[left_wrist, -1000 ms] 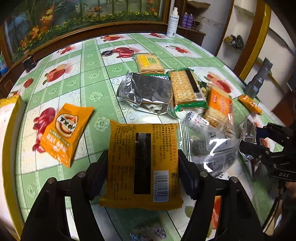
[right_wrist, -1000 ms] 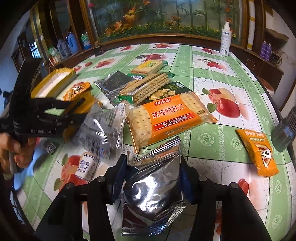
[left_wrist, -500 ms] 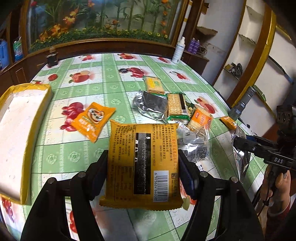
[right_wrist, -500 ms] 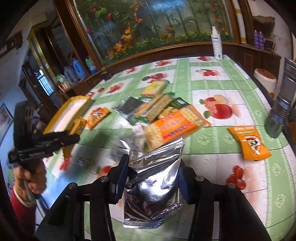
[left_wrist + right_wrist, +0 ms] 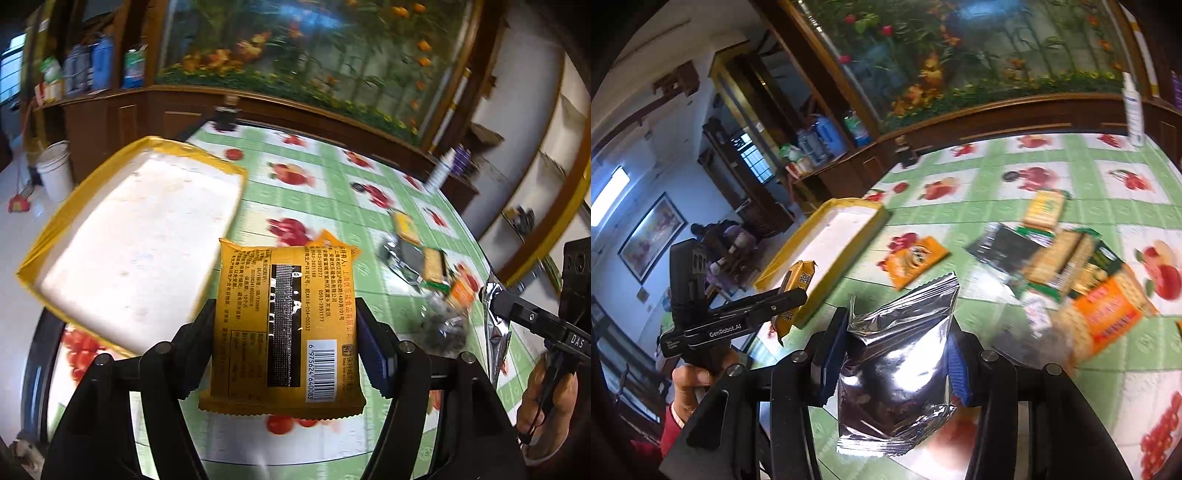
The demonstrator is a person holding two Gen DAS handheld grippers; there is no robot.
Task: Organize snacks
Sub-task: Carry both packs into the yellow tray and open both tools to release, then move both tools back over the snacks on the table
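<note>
- Grippers first: the left gripper [image 5: 286, 334] clamps an orange snack packet [image 5: 284, 325] by its two side edges, barcode side facing the camera, the packet lifted clear of the table.
- From the right wrist view, the same left gripper [image 5: 798, 295] appears at the left edge with the orange snack packet [image 5: 796, 291] between its fingers, poised at the near corner of the yellow-rimmed tray [image 5: 849, 206].
- The right gripper [image 5: 897, 350] grips a silver foil pouch [image 5: 897, 369], its blue pads pressed into the crinkled sides; the pouch is held above the table.
- A person's hand [image 5: 698, 380] in a red sleeve wraps the left tool's handle; another hand [image 5: 546, 402] holds the right gripper [image 5: 496, 299] at the edge of the left wrist view.
- Yellow-rimmed tray [image 5: 133, 243] with a white floor lies at the table's left side, nothing visible inside it.
- Round table [image 5: 997, 192] wears a green-and-white cloth printed with red fruit.
- A small orange sachet [image 5: 914, 260] lies flat between the tray and the main pile.
- Loose snacks crowd the right: a dark foil bag [image 5: 1001, 245], a yellow cracker pack [image 5: 1045, 208], green-trimmed crackers [image 5: 1060, 262] and an orange cracker pack [image 5: 1108, 310].
- A white bottle [image 5: 1132, 107] stands at the far edge.
</note>
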